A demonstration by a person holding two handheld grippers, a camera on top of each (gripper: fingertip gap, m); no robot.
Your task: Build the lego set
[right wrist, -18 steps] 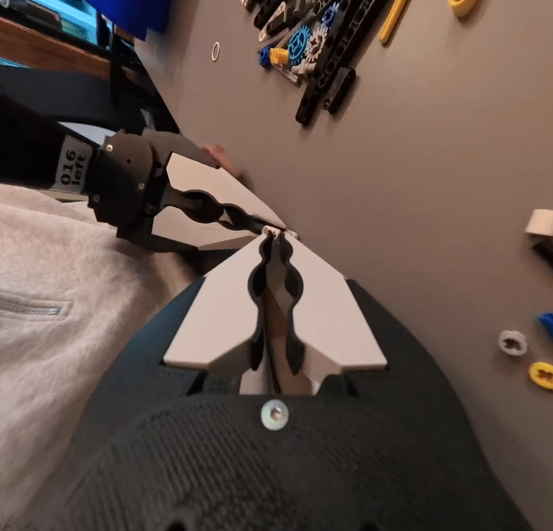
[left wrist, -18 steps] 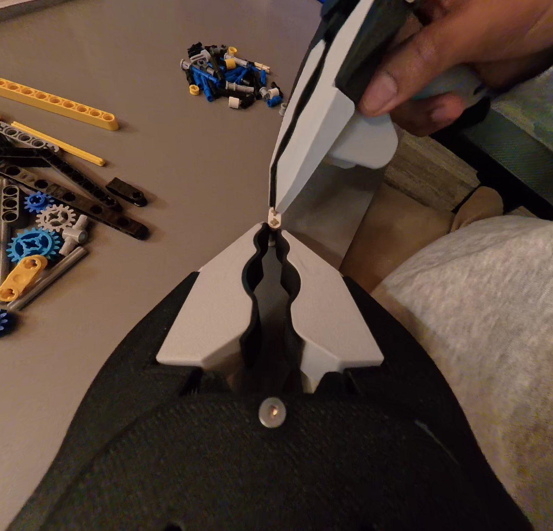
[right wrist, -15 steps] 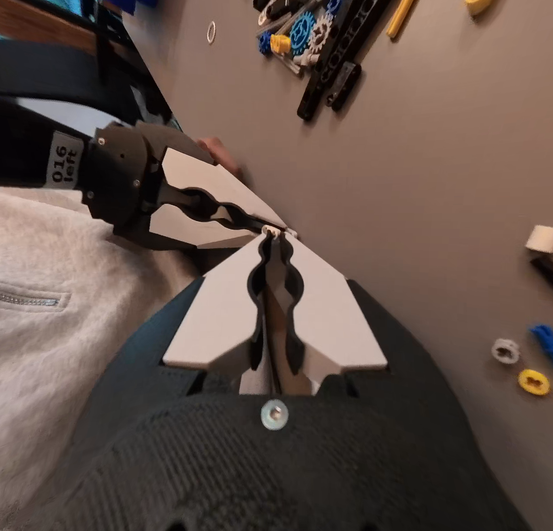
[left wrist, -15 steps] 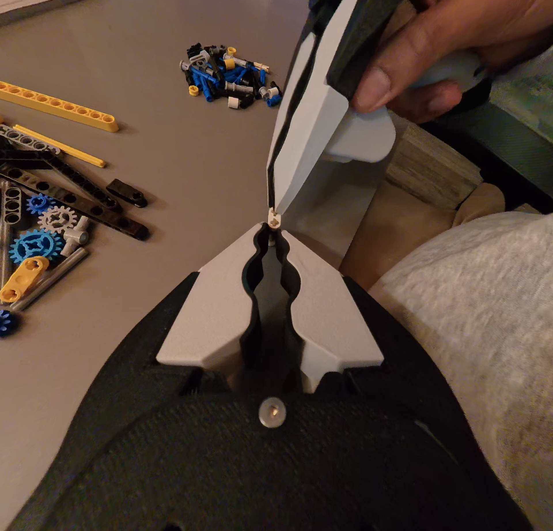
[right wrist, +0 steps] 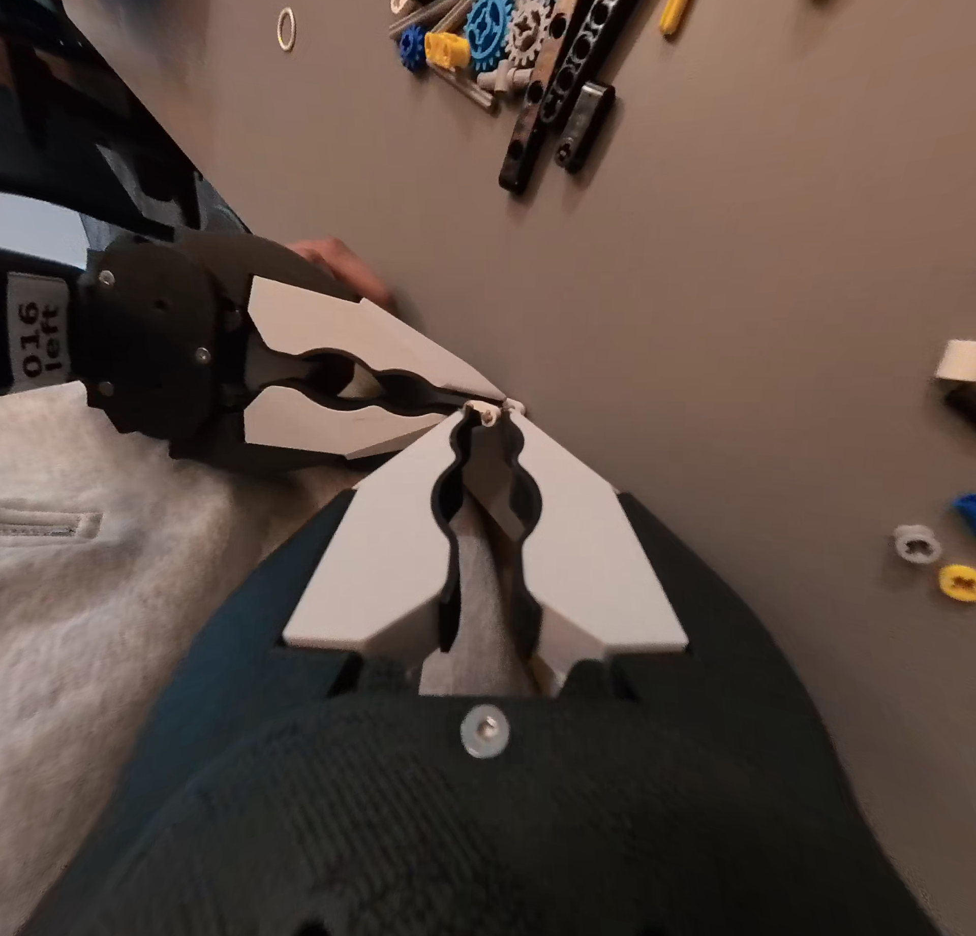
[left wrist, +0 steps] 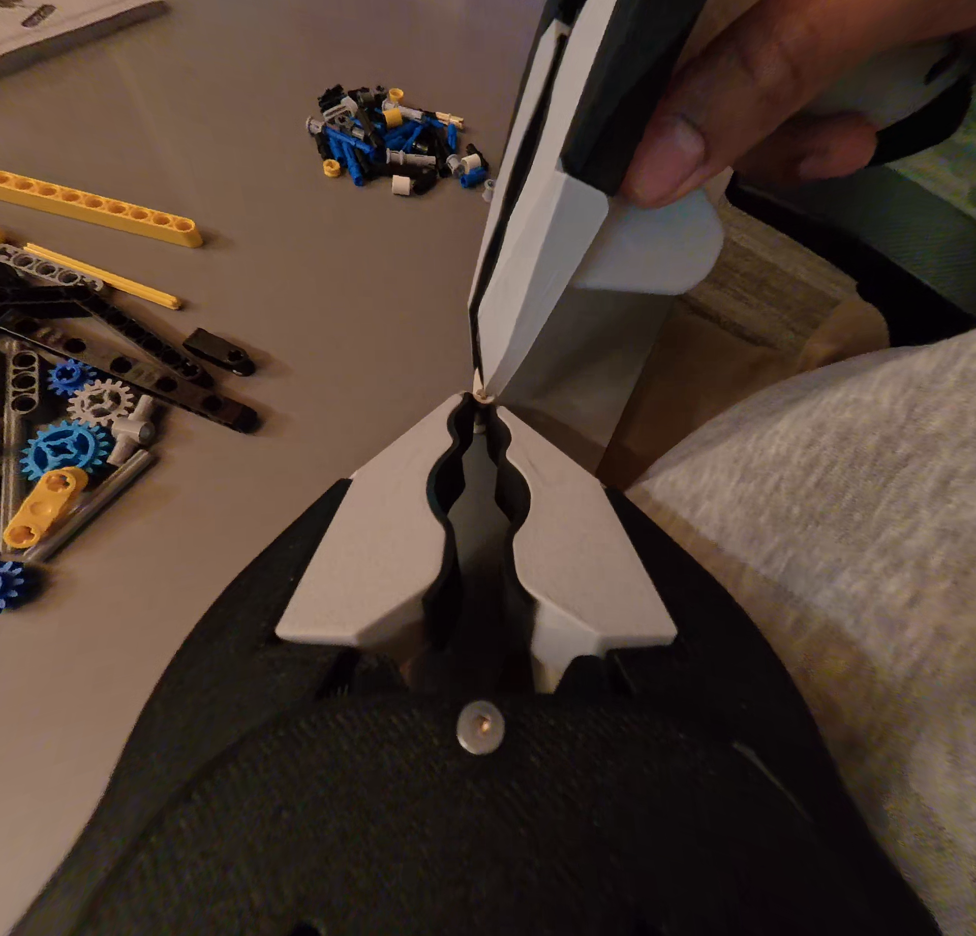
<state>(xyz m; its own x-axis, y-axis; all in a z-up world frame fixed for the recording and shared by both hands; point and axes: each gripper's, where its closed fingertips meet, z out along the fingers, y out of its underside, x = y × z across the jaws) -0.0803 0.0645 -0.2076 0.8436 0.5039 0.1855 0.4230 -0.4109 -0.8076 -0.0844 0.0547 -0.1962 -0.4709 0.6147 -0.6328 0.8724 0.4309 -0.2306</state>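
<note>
My left gripper [left wrist: 478, 401] and my right gripper [right wrist: 487, 410] meet tip to tip just off the grey table's near edge, above the person's lap. The right gripper [left wrist: 483, 377] comes down from the upper right in the left wrist view and is shut on a small tan pin [right wrist: 489, 416]. The left gripper [right wrist: 470, 401] comes in from the left in the right wrist view and is shut on a tiny light grey piece [left wrist: 479, 425], mostly hidden between its tips. The pin [left wrist: 481, 396] touches the left gripper's tips.
On the table lie a pile of small blue, black and grey pins [left wrist: 393, 140], a yellow beam [left wrist: 100, 208], black beams [left wrist: 158, 377], blue and grey gears [left wrist: 66, 448] and a booklet [left wrist: 63, 8]. A grey bush [right wrist: 917, 544] and a yellow bush [right wrist: 958, 583] lie to the right. Both grippers' tips are close together, under 4 cm apart.
The right gripper has pressed the tan pin down against the left gripper's tips; less of the pin shows now. Both grippers stay shut and have shifted slightly.
</note>
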